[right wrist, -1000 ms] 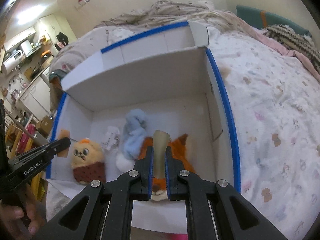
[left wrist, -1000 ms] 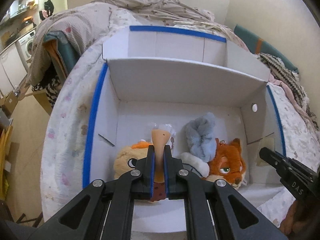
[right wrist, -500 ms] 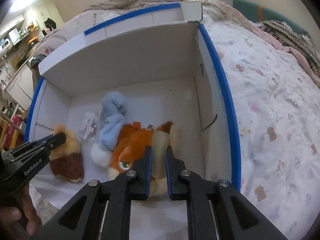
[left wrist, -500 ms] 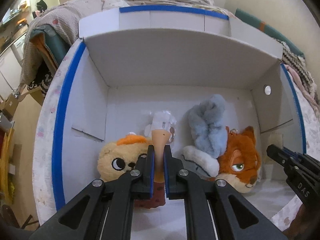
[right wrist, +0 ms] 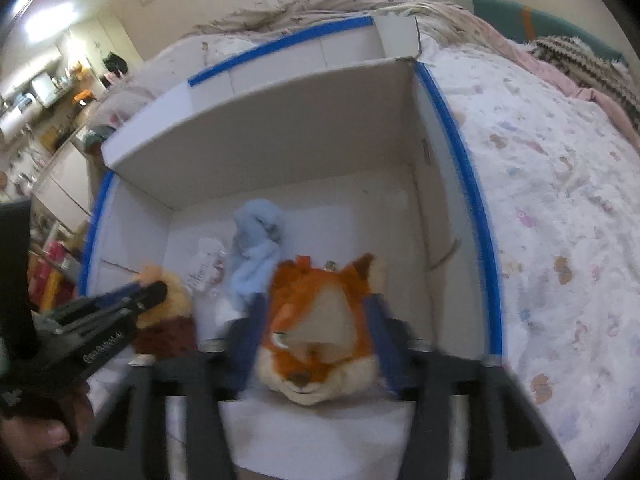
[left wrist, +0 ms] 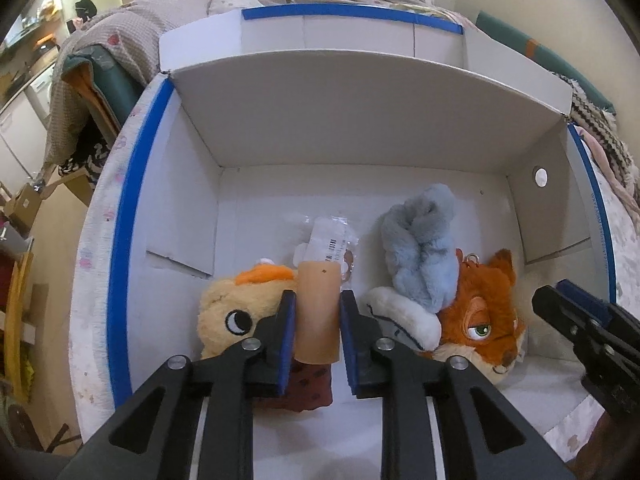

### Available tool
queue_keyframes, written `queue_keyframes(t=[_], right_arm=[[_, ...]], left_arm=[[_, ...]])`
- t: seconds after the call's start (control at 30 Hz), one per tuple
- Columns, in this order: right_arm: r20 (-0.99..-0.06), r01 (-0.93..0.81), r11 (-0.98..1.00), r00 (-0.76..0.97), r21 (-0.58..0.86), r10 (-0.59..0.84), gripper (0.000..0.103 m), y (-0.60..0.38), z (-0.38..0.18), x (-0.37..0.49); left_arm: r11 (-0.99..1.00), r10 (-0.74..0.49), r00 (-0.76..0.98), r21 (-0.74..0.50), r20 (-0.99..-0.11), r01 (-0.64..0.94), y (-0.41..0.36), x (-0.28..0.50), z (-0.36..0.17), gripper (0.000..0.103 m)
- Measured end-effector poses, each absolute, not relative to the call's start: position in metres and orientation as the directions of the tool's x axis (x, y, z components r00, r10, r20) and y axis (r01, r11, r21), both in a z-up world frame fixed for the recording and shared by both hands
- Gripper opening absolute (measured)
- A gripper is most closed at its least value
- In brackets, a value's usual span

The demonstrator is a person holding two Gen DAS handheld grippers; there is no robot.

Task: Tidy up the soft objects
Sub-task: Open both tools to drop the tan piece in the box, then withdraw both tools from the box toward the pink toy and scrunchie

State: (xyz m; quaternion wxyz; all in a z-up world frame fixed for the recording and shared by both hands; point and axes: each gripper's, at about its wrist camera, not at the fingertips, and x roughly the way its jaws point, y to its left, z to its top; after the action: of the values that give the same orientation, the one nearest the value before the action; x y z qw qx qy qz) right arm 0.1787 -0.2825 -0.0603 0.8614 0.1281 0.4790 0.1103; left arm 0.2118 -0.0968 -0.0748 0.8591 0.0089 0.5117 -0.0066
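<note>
Now the right tool (right wrist: 316, 320), spread wide, straddles the fox plush (right wrist: 316, 344) at lower centre of the white box (right wrist: 280, 120), apparently to grab it; the left tool (left wrist: 318, 320) hangs part-open over the yellow plush (left wrist: 236, 312)

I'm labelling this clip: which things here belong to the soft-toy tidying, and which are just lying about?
Part of the job:
- fox plush
- yellow plush
- blue-grey plush
- white box

Lying about:
- floral bedspread
- knitted blanket
- packaged tag

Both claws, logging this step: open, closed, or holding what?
Left claw: open, holding nothing.
Right claw: open, astride the fox plush, not clamped.
</note>
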Motion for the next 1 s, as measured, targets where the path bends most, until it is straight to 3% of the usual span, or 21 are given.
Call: queue_keyframes(t=[0.1,0.13,0.17,0.23,0.33,0.7,1.0], right_arm=[[-0.777,-0.092,0.928,0.520,0.361,0.354,0.076,-0.280,-0.056,0.179],[-0.778,-0.093,0.930,0.521,0.355,0.350,0.077,-0.278,-0.055,0.179],[-0.778,-0.094,0.932,0.524,0.350,0.346,0.081,-0.277,-0.054,0.178],[-0.767,-0.100,0.927,0.533,0.360,0.356,0.085,-0.276,-0.051,0.177],[-0.758,-0.093,0.929,0.552,0.358,0.348,0.103,-0.278,-0.047,0.175],[-0.752,0.005,0.903,0.556,0.429,0.354,0.103,-0.302,-0.050,0.165],[-0.740,-0.005,0.919,0.591,0.394,0.321,0.103,-0.296,-0.036,0.135]], left_arm=[[1.000,-0.009,0.469,0.000,-0.883,0.019,-0.093,0.210,-0.073,0.028],[1.000,-0.010,0.463,-0.004,-0.887,0.014,-0.092,0.209,-0.073,0.043],[1.000,-0.010,0.460,-0.006,-0.888,0.009,-0.090,0.208,-0.071,0.065],[1.000,-0.012,0.464,-0.020,-0.886,-0.013,-0.086,0.207,-0.067,0.077],[0.999,-0.028,0.478,-0.039,-0.878,-0.012,-0.083,0.204,-0.061,0.078],[1.000,0.025,0.499,0.017,-0.866,-0.020,-0.072,0.185,-0.041,0.078],[1.000,0.002,0.529,0.007,-0.849,0.006,-0.051,0.144,-0.026,0.078]])
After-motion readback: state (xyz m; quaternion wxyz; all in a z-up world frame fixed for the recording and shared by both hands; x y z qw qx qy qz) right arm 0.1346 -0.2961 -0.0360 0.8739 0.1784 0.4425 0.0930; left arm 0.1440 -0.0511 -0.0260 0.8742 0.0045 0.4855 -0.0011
